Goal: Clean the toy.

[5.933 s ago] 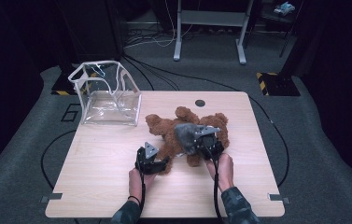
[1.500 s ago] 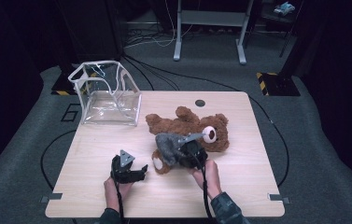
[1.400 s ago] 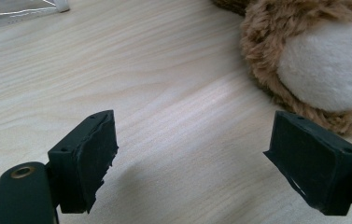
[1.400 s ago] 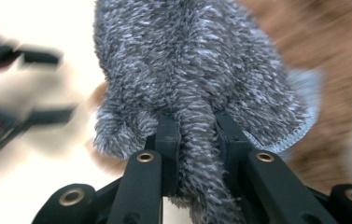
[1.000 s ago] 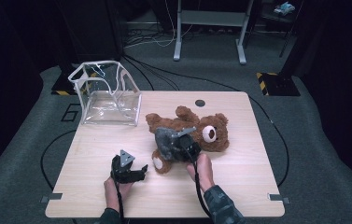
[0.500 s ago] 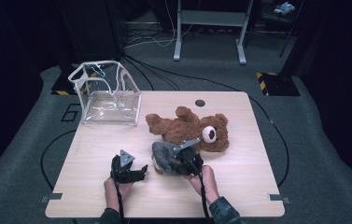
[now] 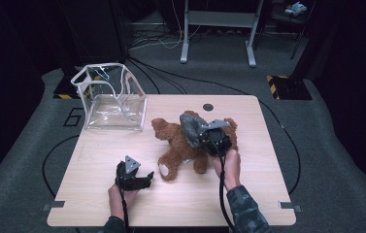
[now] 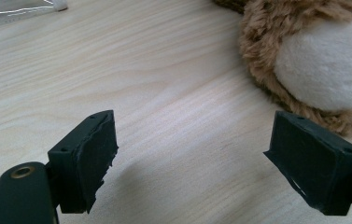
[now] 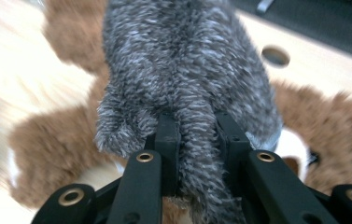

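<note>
High view, right gripper [image 7: 204, 135]: jaws closed on a grey plush toy [image 7: 190, 127], held over the brown teddy bear [image 7: 180, 148] in the middle of the desk [image 7: 98, 160].
High view, left gripper [image 7: 133, 177]: rests low on the desk near its front edge, just left of the bear's white-soled foot; jaws apart, nothing between them.
High view, count: two grippers, one grey plush toy, one teddy bear, one clear plastic bag [image 7: 110, 97] standing at the desk's far left corner, well apart from the bear.
Left gripper view, jaws: wide open over bare wood, holding nothing; the bear's foot [image 8: 323, 60] lies just beyond the right-hand jaw, whether touching I cannot tell.
Right gripper view, jaws: nearly shut, pinching a tuft of the grey plush toy [image 9: 183, 79]; the toy's body rises ahead of them, with the teddy bear [image 9: 332, 126] behind and below it.
</note>
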Demonstrator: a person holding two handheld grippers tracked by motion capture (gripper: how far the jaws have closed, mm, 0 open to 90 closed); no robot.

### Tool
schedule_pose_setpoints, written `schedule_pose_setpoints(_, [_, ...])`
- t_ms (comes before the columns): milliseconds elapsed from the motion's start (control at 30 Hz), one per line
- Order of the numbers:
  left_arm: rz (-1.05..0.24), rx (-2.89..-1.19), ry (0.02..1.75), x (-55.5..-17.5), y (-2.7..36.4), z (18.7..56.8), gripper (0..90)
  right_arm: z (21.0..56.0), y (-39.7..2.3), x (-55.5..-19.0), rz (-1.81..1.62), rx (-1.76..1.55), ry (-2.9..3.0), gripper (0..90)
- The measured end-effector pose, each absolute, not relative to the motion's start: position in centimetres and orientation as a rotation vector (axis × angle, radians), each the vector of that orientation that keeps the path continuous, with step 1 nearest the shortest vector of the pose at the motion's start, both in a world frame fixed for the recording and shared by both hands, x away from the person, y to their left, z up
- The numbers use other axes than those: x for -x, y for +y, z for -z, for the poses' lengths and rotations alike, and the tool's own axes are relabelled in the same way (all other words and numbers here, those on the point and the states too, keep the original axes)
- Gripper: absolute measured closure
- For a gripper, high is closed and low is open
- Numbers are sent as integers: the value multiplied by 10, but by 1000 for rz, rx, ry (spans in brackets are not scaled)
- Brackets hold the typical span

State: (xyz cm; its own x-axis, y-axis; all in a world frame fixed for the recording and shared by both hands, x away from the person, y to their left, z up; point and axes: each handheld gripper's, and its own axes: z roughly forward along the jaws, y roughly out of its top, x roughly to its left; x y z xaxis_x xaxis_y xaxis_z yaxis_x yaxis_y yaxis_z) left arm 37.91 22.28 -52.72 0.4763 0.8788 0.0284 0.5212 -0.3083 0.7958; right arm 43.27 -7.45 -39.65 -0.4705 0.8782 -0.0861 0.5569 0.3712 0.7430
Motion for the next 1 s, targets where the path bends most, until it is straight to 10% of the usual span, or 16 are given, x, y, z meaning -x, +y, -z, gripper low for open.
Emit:
schedule_pose_setpoints(300, [-608, -1987, 1156, -379, 223, 527, 150, 457, -60, -421, -832, -1254, 2353, 746])
schedule_pose_setpoints(1000, [-631, -2004, 1162, -380, 220, 528, 151, 395, -131, -447, -862, -1373, 2025, 748])
